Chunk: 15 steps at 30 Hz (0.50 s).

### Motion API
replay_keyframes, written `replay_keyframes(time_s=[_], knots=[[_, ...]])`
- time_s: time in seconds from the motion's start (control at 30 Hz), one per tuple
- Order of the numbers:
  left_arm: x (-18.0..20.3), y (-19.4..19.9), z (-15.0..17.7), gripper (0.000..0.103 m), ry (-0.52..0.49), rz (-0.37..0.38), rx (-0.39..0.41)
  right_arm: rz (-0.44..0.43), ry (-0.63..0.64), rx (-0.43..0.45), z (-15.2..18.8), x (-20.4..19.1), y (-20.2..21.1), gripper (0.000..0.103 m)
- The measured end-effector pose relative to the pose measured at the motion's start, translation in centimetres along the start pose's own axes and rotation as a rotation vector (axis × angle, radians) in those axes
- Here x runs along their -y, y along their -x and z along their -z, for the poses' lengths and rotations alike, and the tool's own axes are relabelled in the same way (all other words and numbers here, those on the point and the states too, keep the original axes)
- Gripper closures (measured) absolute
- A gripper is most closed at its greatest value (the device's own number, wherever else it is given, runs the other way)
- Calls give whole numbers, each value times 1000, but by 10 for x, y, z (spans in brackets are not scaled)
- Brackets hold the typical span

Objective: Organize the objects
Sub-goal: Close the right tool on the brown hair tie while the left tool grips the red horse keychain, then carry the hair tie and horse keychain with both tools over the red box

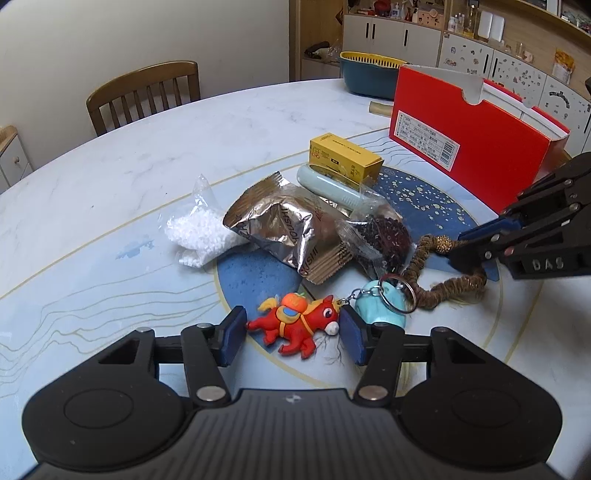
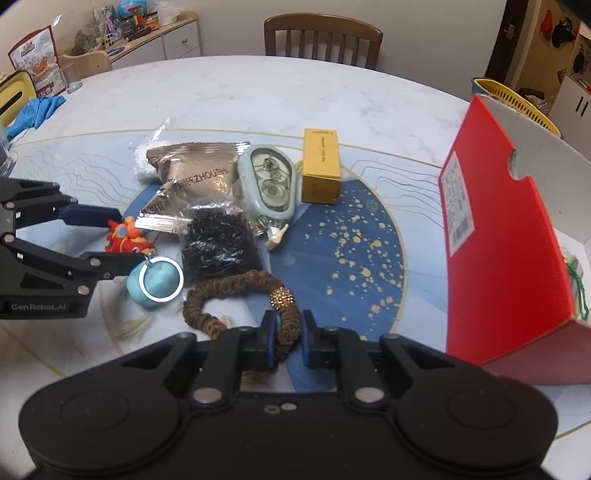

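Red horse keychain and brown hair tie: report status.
Left gripper straddles red horse keychain, pads at its ends. Right gripper shut on brown braided hair tie. Nothing blocking.

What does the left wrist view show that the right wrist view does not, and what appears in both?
Only the left wrist view shows the cabinets behind the table. Only the right wrist view shows the blue gloves and the red box's white inside. Both show the red horse toy, brown scrunchie, yellow box, silver snack bag and wooden chair.
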<state>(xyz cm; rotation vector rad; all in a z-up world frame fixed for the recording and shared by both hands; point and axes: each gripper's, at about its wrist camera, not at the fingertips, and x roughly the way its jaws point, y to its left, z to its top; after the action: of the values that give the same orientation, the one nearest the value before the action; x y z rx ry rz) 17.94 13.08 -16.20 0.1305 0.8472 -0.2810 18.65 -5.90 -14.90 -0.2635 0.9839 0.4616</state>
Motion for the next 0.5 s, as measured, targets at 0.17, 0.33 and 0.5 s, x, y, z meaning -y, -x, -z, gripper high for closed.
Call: replay_keyframes(time_s=[0.17,0.33,0.5], knots=[[2,9,3,49,18,-6,7,-10,-28,30,3,4,15,94],[1,23,1,49,59,-9,23,-29,-51,70,5,5,37,94],[4,44,-2,49,98,-3,61,-45,-64,115,5,9,62,94]])
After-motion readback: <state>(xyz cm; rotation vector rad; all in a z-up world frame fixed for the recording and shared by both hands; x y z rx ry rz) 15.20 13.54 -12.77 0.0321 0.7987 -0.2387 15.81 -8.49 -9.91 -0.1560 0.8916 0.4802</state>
